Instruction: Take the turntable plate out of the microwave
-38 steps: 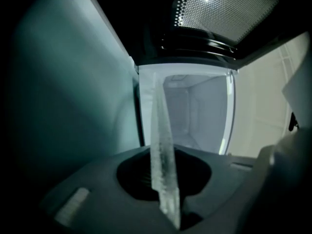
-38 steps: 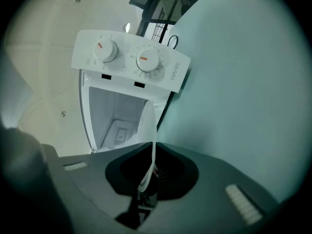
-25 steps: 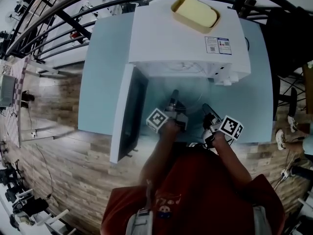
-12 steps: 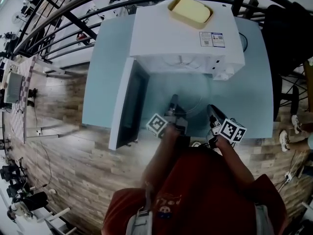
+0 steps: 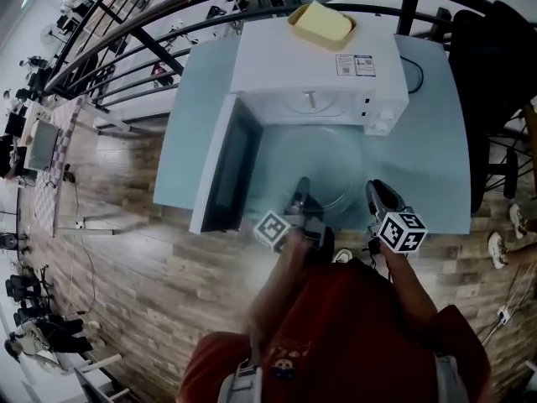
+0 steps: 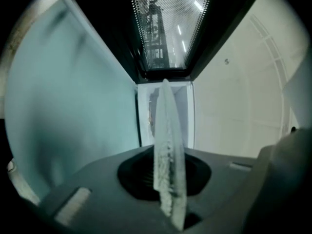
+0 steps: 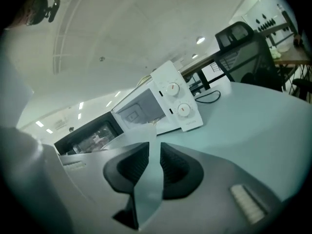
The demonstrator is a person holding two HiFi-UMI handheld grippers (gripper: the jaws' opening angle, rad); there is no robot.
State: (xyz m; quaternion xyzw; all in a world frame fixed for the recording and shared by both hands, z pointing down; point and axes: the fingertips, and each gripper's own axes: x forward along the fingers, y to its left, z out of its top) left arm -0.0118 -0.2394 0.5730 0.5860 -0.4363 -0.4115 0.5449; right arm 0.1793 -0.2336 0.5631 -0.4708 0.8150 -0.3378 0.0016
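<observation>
The clear glass turntable plate (image 5: 323,170) hangs over the table in front of the white microwave (image 5: 315,57), outside its cavity. My left gripper (image 5: 300,193) is shut on the plate's near left rim. My right gripper (image 5: 375,193) is shut on its near right rim. In the left gripper view the plate (image 6: 168,145) shows edge-on between the pads of the left gripper (image 6: 165,172), with the open cavity behind it. In the right gripper view the rim (image 7: 146,184) is pinched in the right gripper (image 7: 148,167), and the microwave (image 7: 165,104) stands beyond.
The microwave door (image 5: 220,170) stands open to the left of the plate. A yellow tray (image 5: 320,23) lies on top of the microwave. The pale blue table (image 5: 436,141) ends just before my body. A black chair (image 5: 503,57) stands at the right, railings behind.
Both grippers have drawn back from the microwave toward my body, carrying the plate with them. The plate has come clear of the cavity opening.
</observation>
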